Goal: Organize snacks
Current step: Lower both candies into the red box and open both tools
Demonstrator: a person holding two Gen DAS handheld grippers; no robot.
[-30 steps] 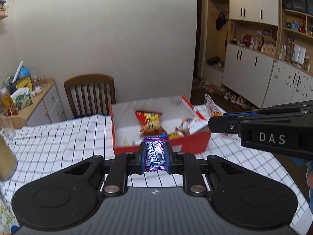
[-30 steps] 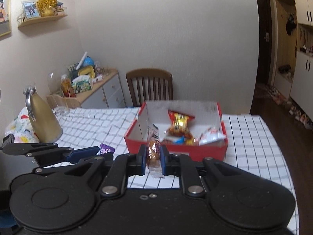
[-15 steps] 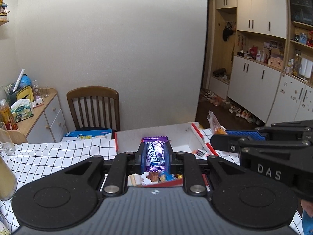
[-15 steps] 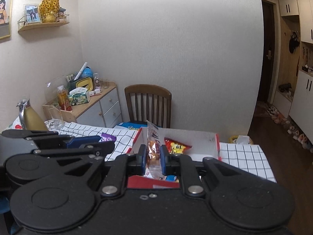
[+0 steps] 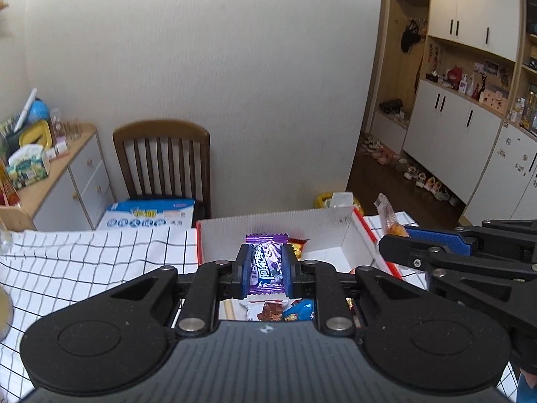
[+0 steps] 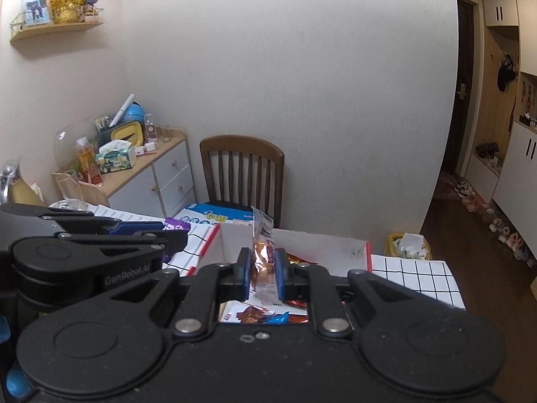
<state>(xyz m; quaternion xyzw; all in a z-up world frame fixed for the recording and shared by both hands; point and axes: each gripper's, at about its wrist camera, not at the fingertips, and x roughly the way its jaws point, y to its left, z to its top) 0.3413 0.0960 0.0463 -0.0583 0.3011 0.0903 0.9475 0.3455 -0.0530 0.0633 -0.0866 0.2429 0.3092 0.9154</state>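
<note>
My left gripper [image 5: 266,270] is shut on a purple candy packet [image 5: 266,265] and holds it above the red box [image 5: 364,231] with white inner walls. My right gripper [image 6: 263,270] is shut on a clear packet with a brown snack [image 6: 263,262], also above the red box [image 6: 335,247]. Several snack packets [image 5: 282,310] lie in the box below both grippers. The right gripper shows at the right of the left wrist view [image 5: 396,235]; the left gripper shows at the left of the right wrist view [image 6: 174,230].
The table has a white checked cloth [image 5: 84,262]. A wooden chair [image 5: 162,164] stands behind it with a blue and white pack [image 5: 151,215] on its seat. A side cabinet [image 6: 147,181] with bottles stands at the left. A gold jug [image 6: 16,188] stands at the table's left.
Both grippers have moved forward over the red box with their packets still held. The box now lies mostly beneath the grippers and the view has tilted up toward the wall.
</note>
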